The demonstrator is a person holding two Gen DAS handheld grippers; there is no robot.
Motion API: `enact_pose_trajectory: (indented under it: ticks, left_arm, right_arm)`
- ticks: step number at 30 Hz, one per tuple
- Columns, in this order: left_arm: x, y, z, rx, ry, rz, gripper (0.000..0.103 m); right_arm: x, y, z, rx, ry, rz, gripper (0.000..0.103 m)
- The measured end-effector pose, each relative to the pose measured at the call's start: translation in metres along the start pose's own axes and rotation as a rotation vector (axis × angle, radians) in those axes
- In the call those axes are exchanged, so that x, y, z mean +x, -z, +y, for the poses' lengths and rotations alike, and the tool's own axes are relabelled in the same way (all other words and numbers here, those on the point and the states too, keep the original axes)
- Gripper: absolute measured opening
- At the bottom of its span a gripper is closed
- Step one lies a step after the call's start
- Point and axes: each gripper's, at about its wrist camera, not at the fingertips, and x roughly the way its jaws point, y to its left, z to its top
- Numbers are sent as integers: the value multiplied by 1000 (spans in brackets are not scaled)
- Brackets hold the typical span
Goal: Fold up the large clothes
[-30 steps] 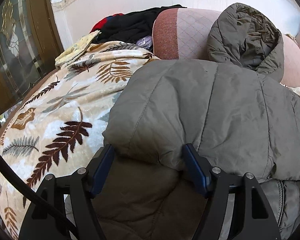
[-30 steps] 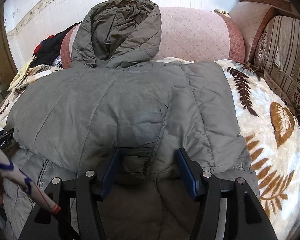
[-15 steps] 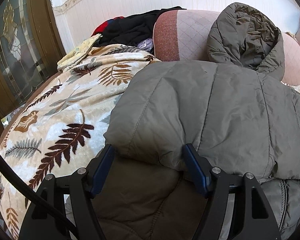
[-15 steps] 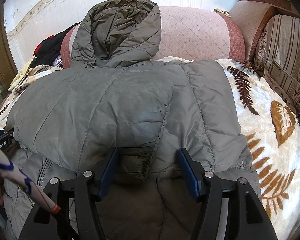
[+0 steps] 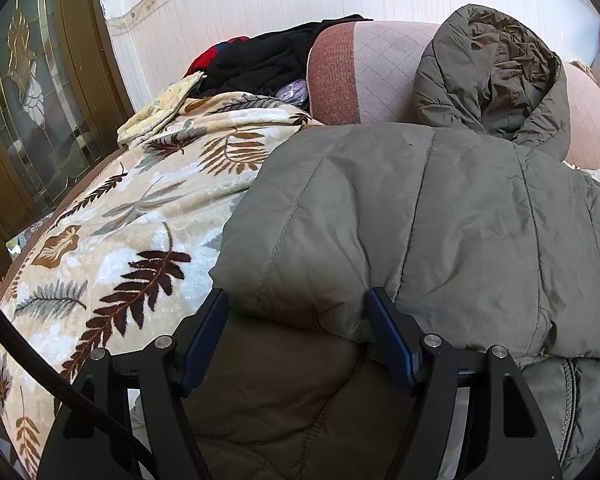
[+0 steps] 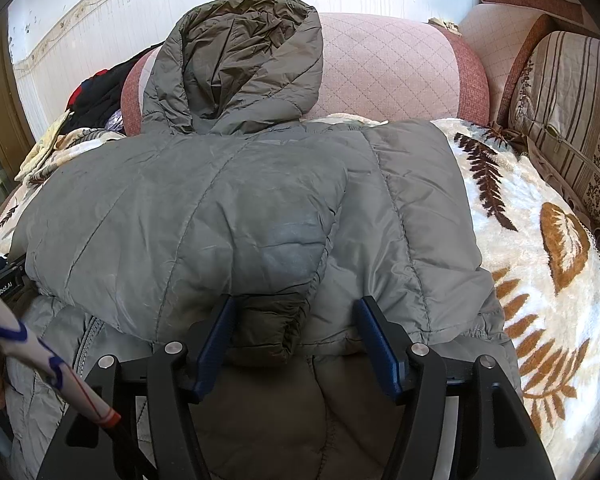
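A big puffy green-grey coat lies on a sofa, on top of a soft blanket with brown leaves on it. The coat's hood leans up against the pink back cushion of the sofa.

Part of the job looks done. Both sleeves are folded in over the middle of the coat. One sleeve cuff pokes out right in front of the right gripper. The bottom part of the coat looks turned up too, because I can see its dark inside under both grippers. I think one fold is nearly made.

The left gripper has its two blue fingers spread wide. A fat roll of coat bulges between them, but they are not pinching it. The right gripper is spread wide too, with the cuff and a lump of coat sitting between its fingers. It is not squeezing anything either. So both look let go.

There is more to do, I think. The hood sticks up and is not tucked in. The zipper edge shows at the bottom right of the left view, so the coat is not a neat bundle yet. It may need pressing flat, because puffy coats spring back.

A heap of dark clothes waits at the far end of the sofa.
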Motion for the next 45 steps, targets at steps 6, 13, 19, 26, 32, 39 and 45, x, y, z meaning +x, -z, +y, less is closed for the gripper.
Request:
enact_pose_trajectory:
  ticks: [6, 13, 19, 26, 32, 39, 45]
  left_arm:
    - [-1, 0, 0, 2, -4, -3, 71]
    - [-2, 0, -1, 2, -3, -3, 71]
    - [-2, 0, -1, 2, -4, -3, 71]
    - [-3, 0, -1, -1, -3, -7, 71]
    - [-24, -16, 15, -70, 58, -82, 71]
    - [-12, -20, -5, -13, 158, -54, 72]
    - [-2, -17, -4, -26, 154, -36, 78]
  right_arm:
    - [0, 0, 0, 0, 0, 0, 68]
    - [0, 0, 0, -1, 1, 0, 69]
    - [0, 0, 0, -1, 1, 0, 69]
    - [0, 0, 1, -1, 2, 0, 70]
    - [0, 0, 1, -2, 3, 0, 71]
    - [0, 0, 0, -2, 5, 0, 71]
    - [0, 1, 0, -2, 5, -1, 72]
